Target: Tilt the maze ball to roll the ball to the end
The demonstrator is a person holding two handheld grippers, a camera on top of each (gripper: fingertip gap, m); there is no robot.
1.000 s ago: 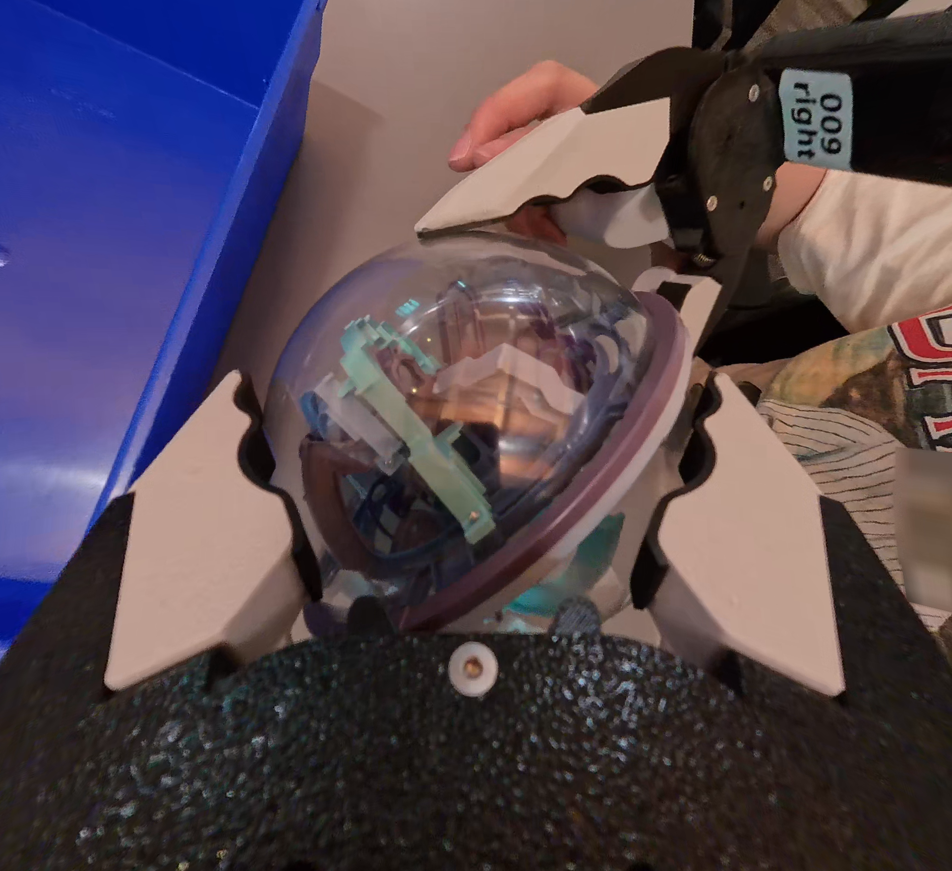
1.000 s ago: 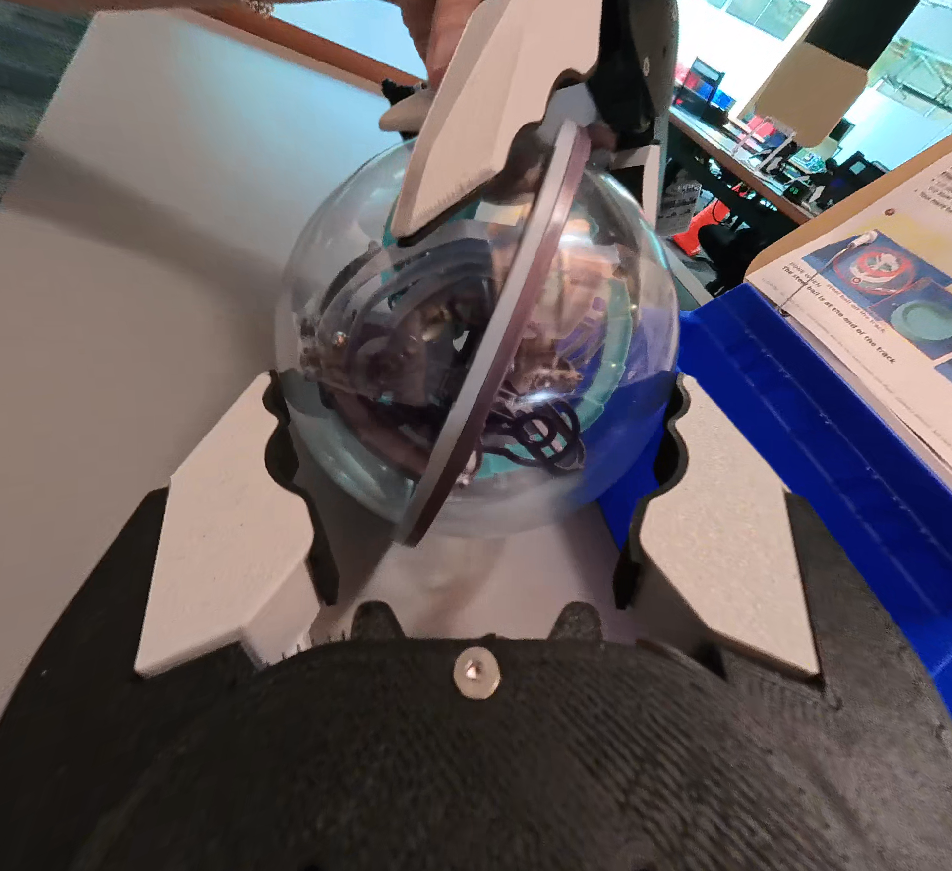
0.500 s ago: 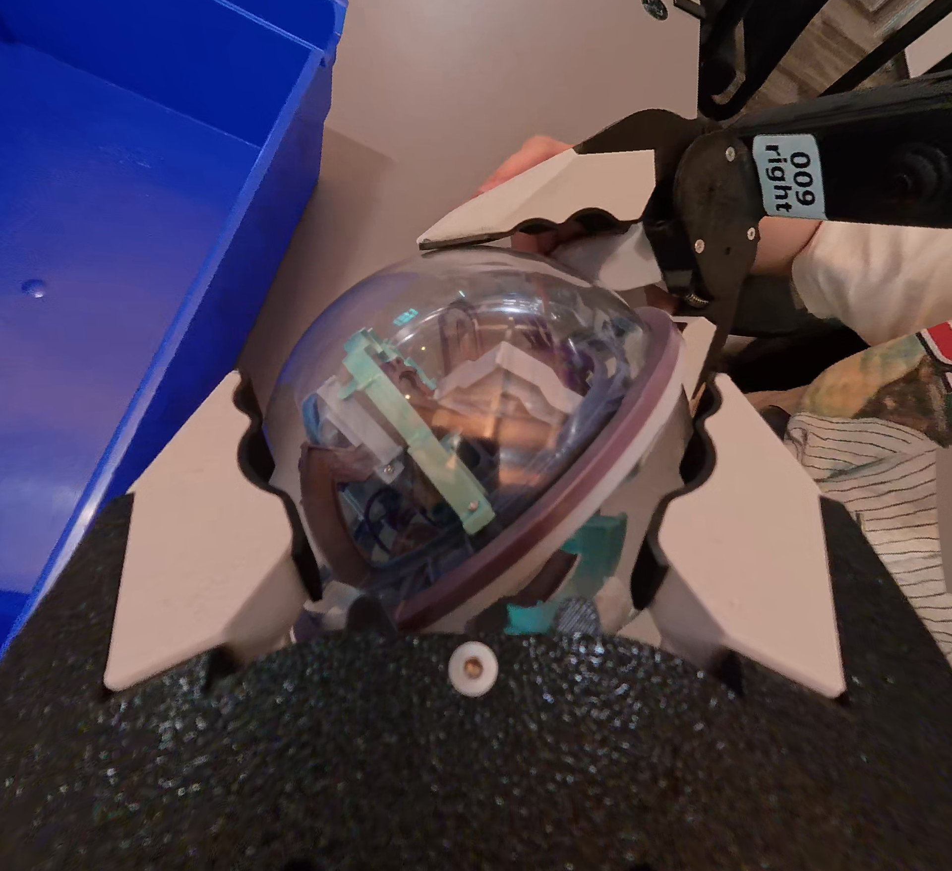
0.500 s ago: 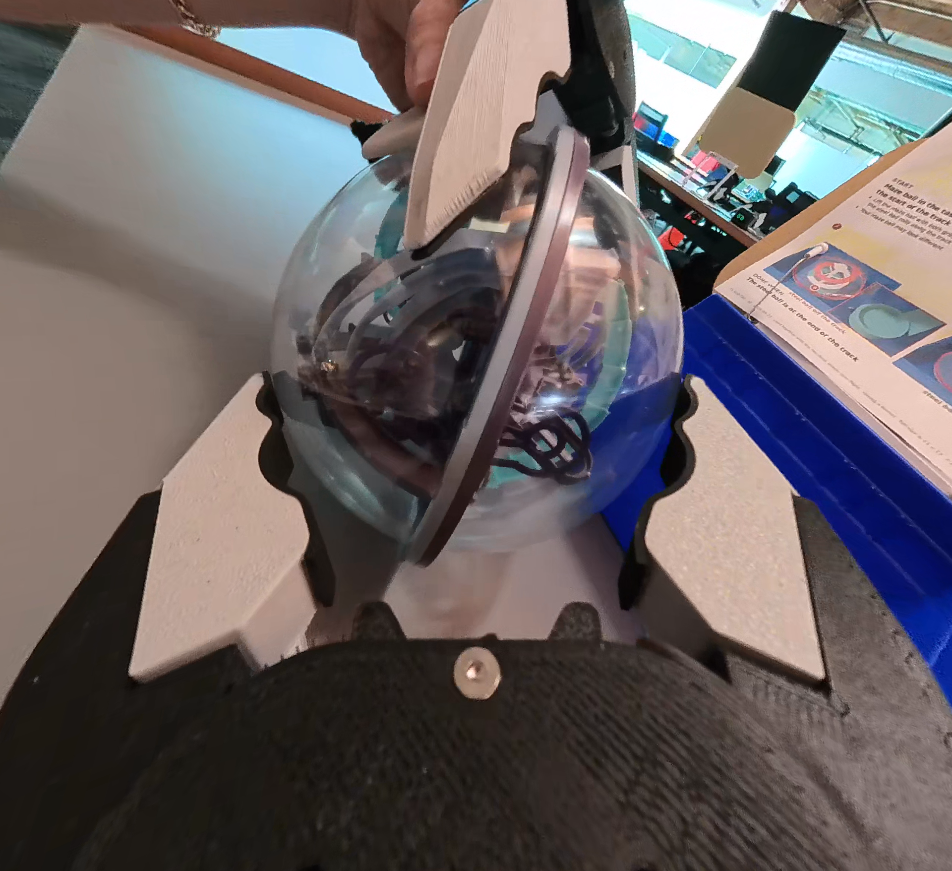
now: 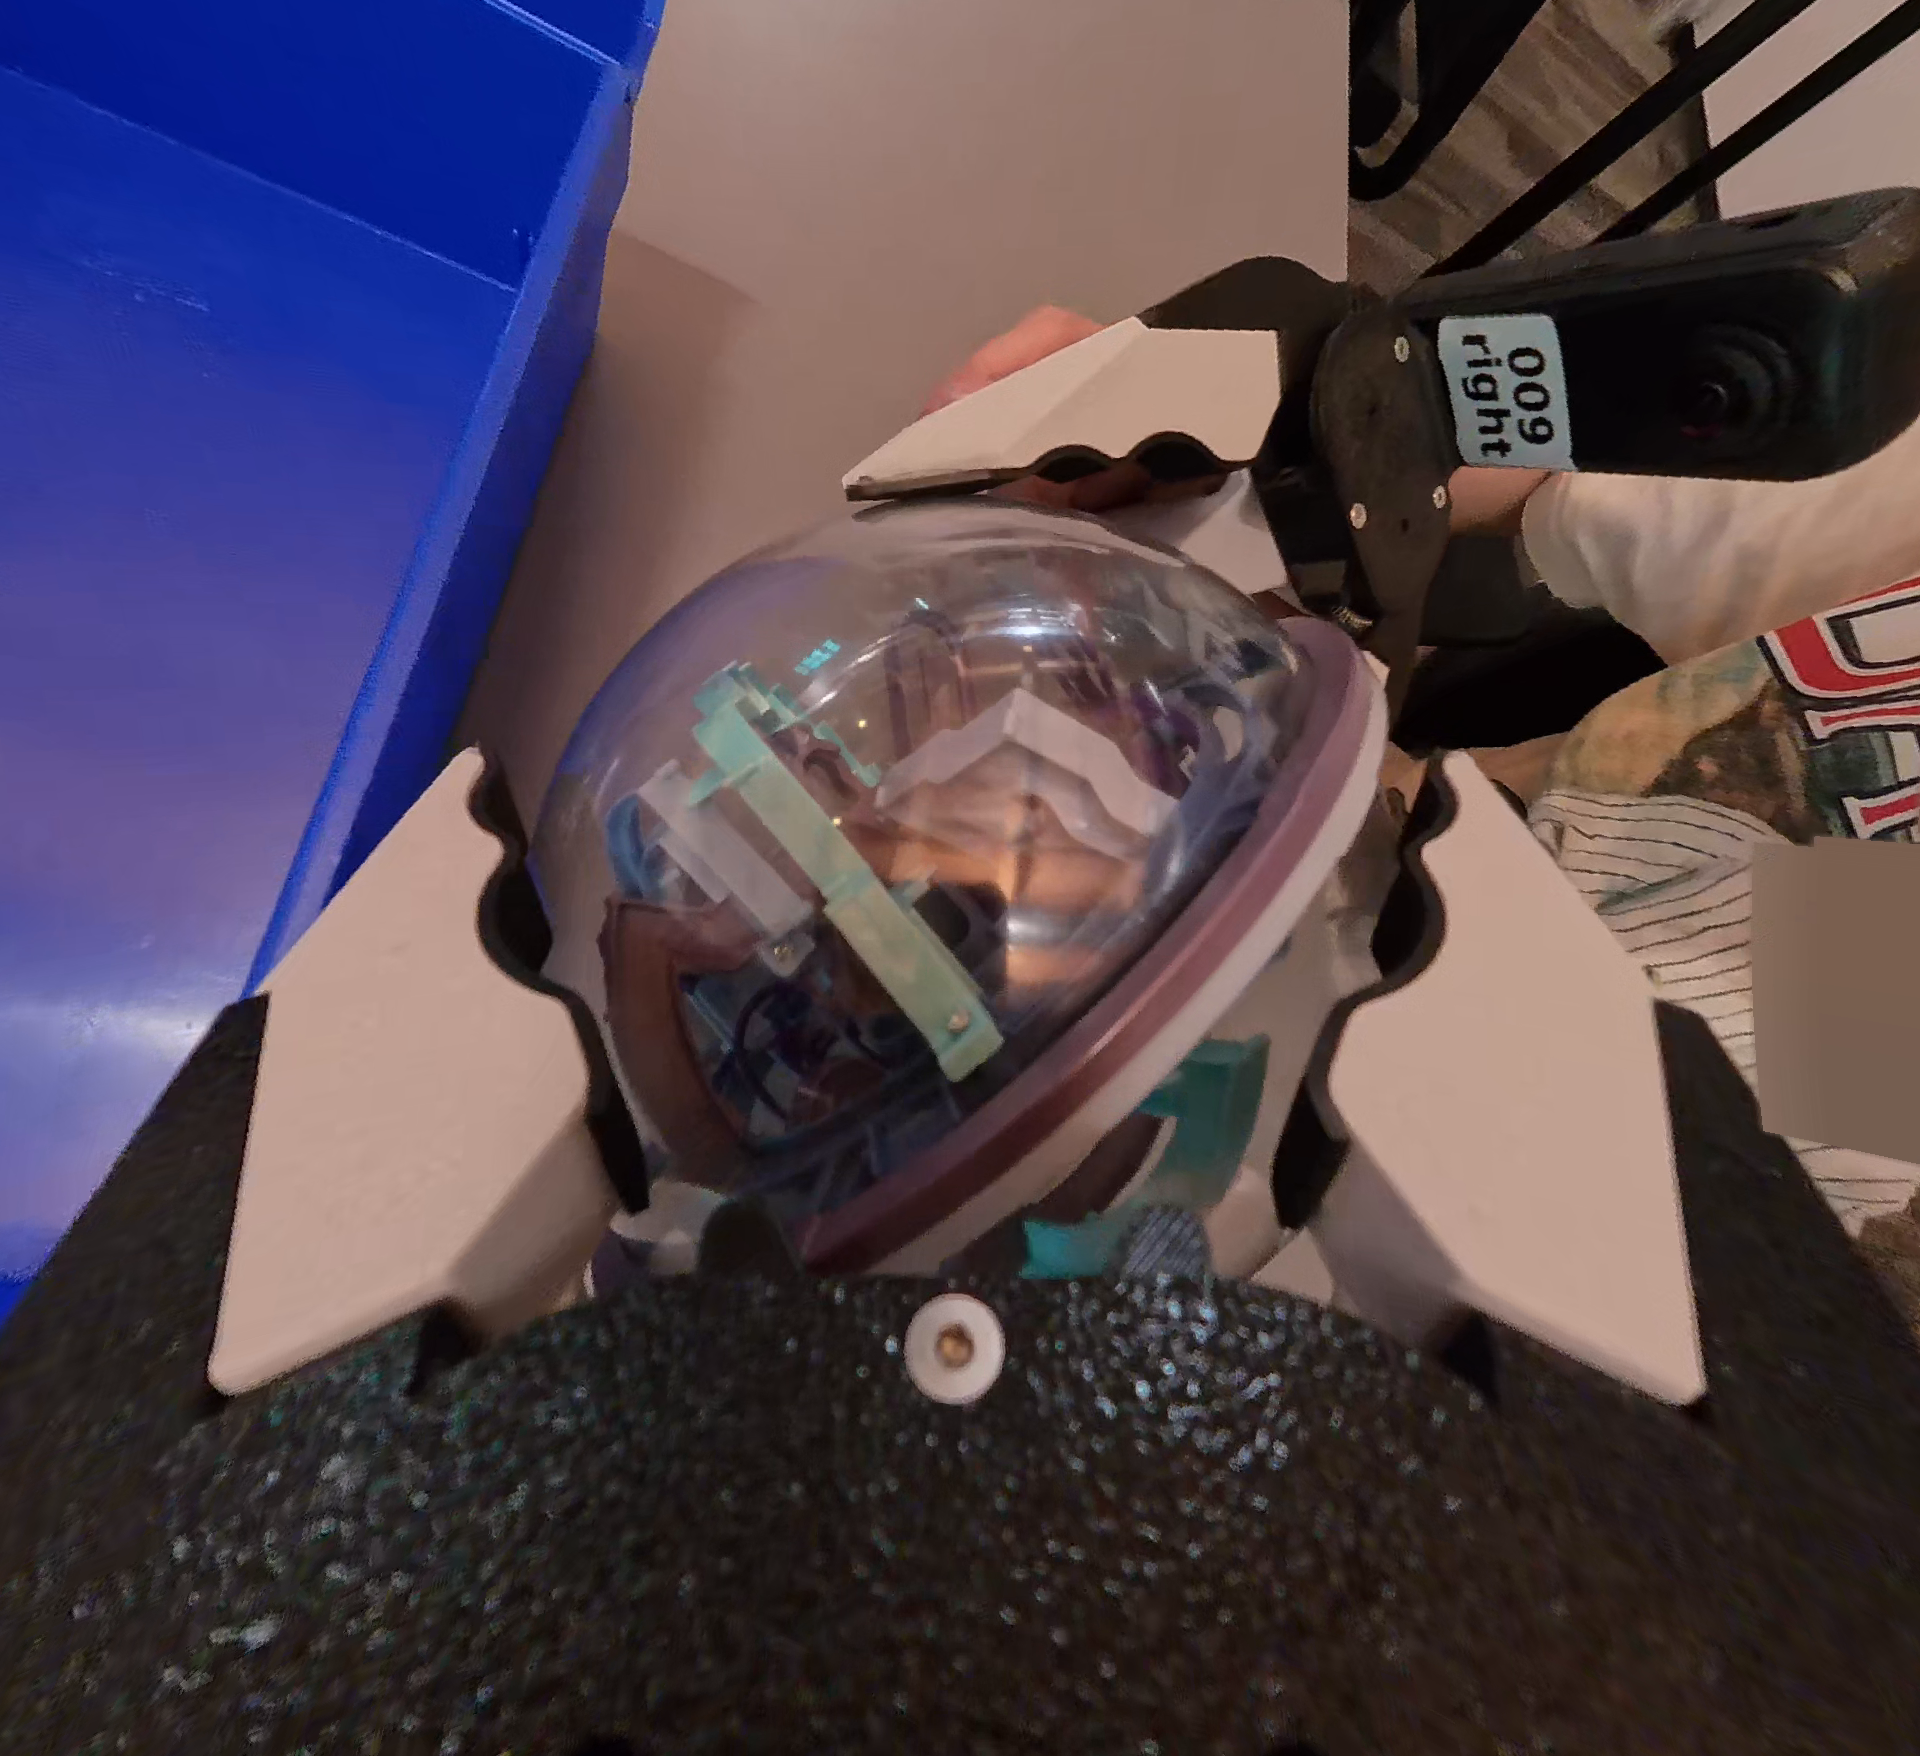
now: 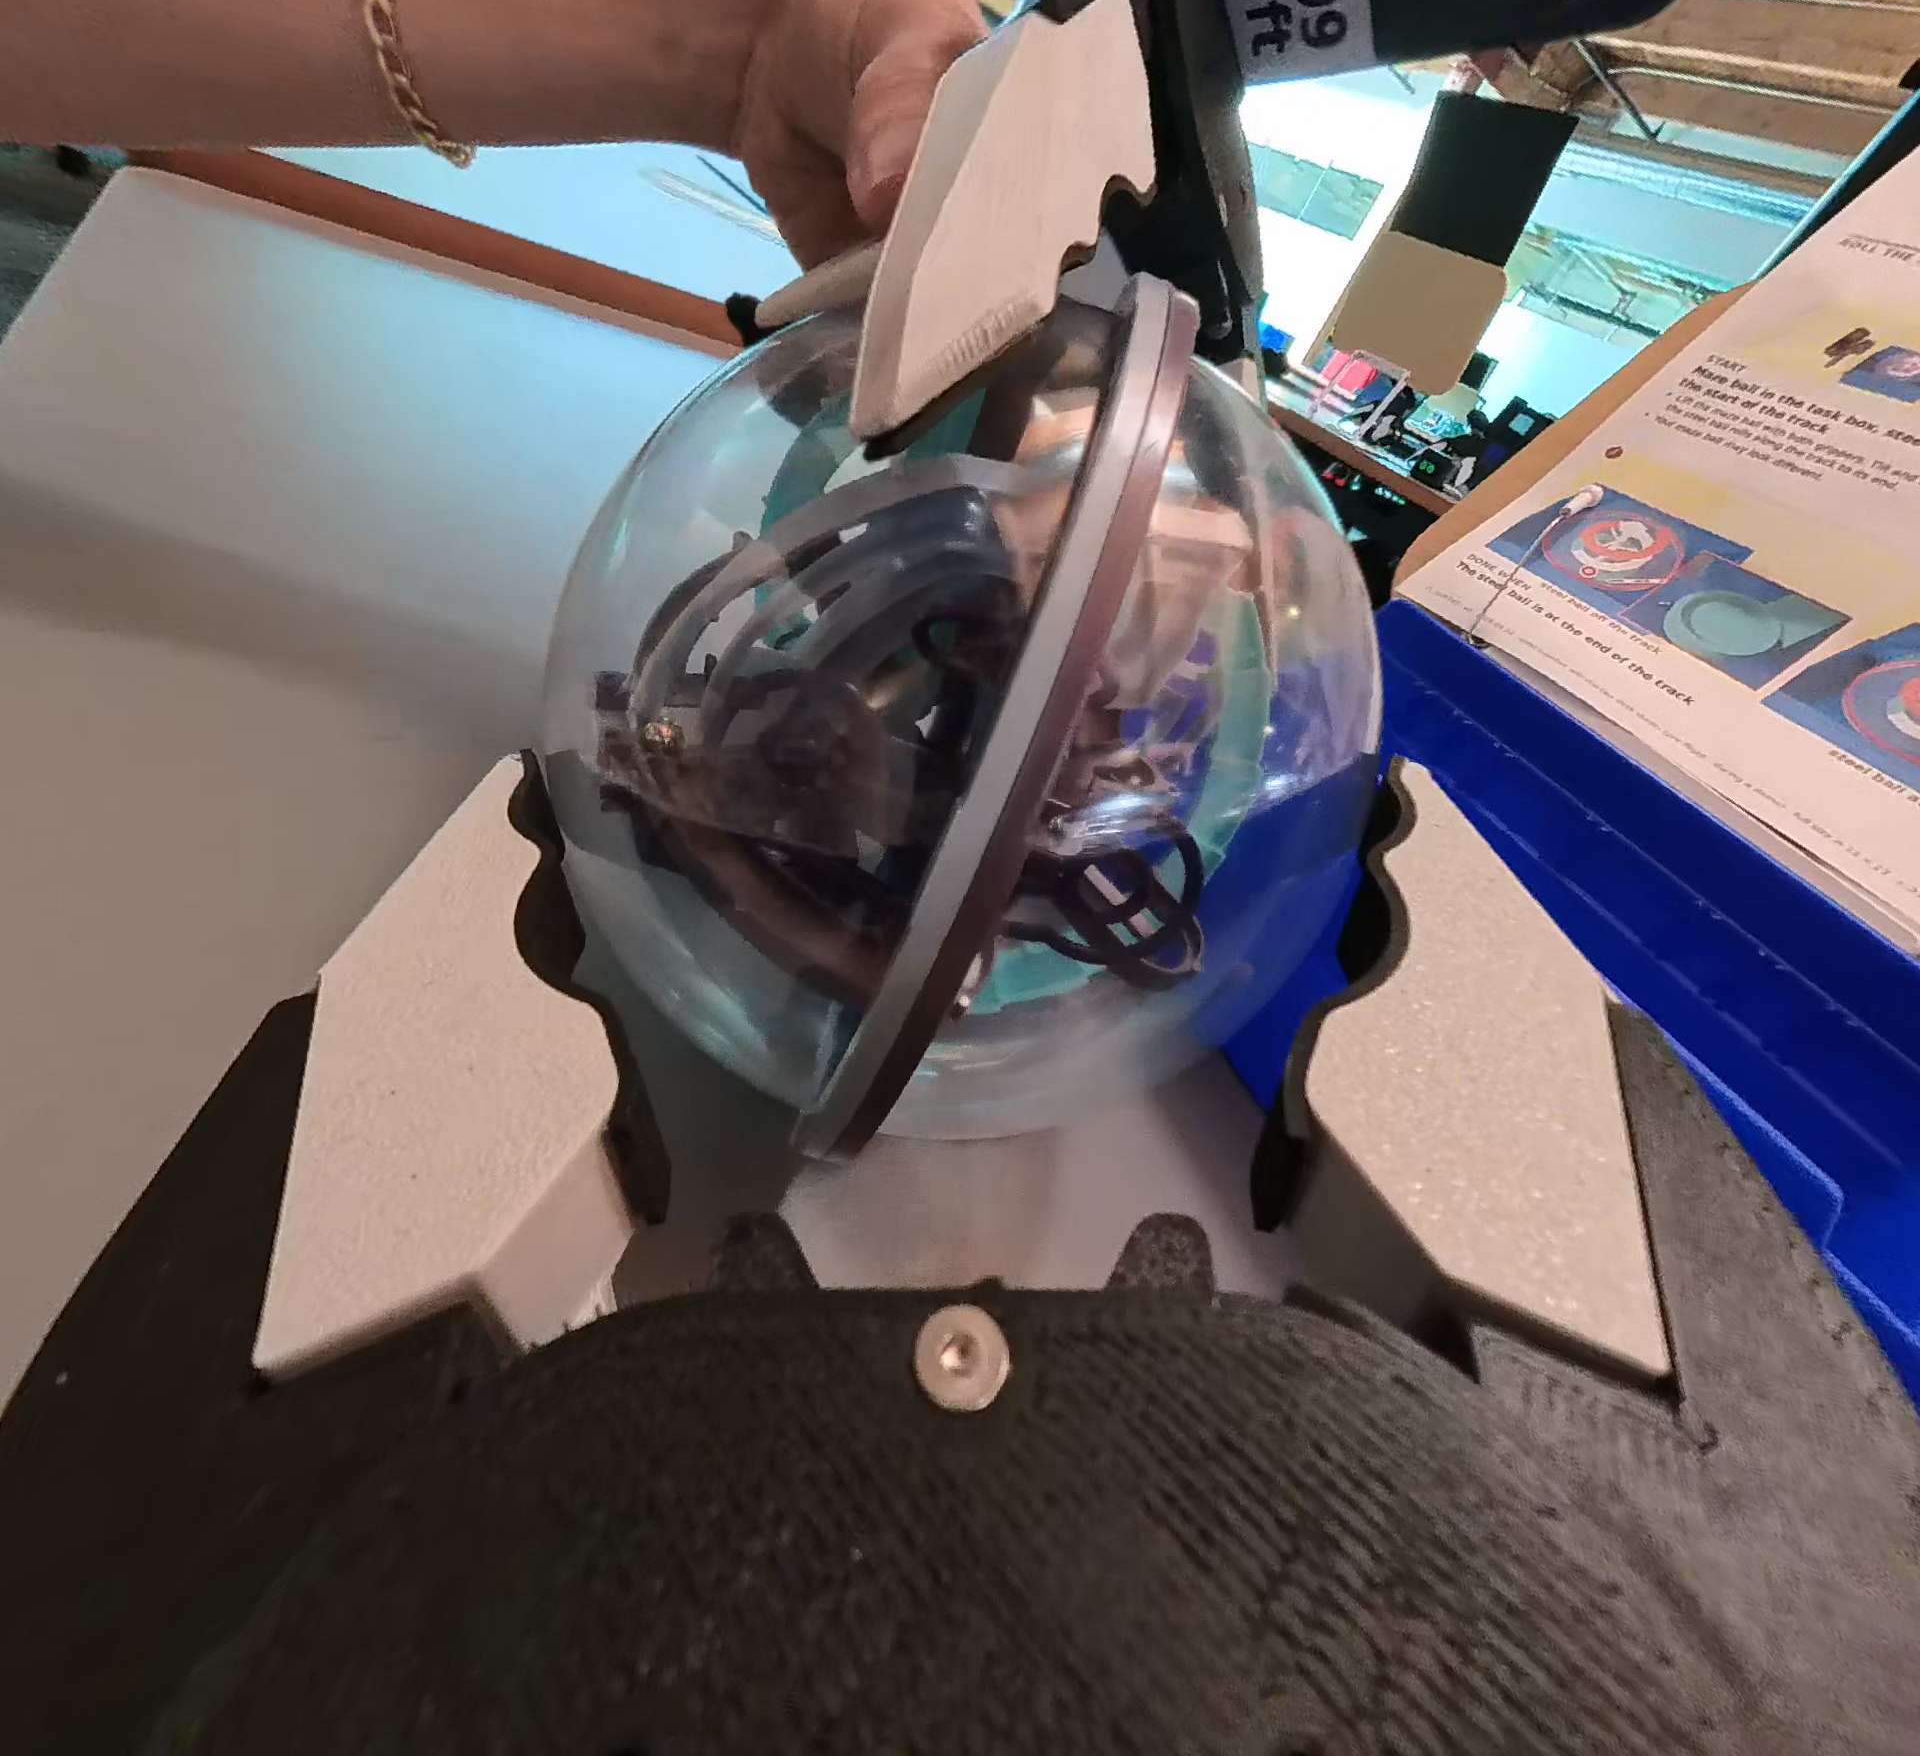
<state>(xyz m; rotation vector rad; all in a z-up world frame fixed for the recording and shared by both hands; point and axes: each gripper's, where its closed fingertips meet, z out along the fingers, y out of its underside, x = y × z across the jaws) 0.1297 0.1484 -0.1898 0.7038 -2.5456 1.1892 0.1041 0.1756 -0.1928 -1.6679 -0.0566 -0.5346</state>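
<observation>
The maze ball is a clear sphere with a purple ring around its middle and teal, blue and dark tracks inside. My left gripper is shut on it, one finger on each side. My right gripper is shut on it from the other side, and the ring runs steeply from upper right to lower left across the maze ball. A small shiny bead sits on a dark track in the left half. The right gripper's finger lies over the ball's top. The left gripper's finger shows at the top.
A blue bin stands close on the left, and shows in the right wrist view on the right. A printed instruction sheet leans over its edge. The pale table lies under the ball. A hand with a bracelet holds the left gripper.
Both grippers have turned the ball together while keeping their hold. The ring stands steeper in the right wrist view. More teal track shows below the ring in the left wrist view.
</observation>
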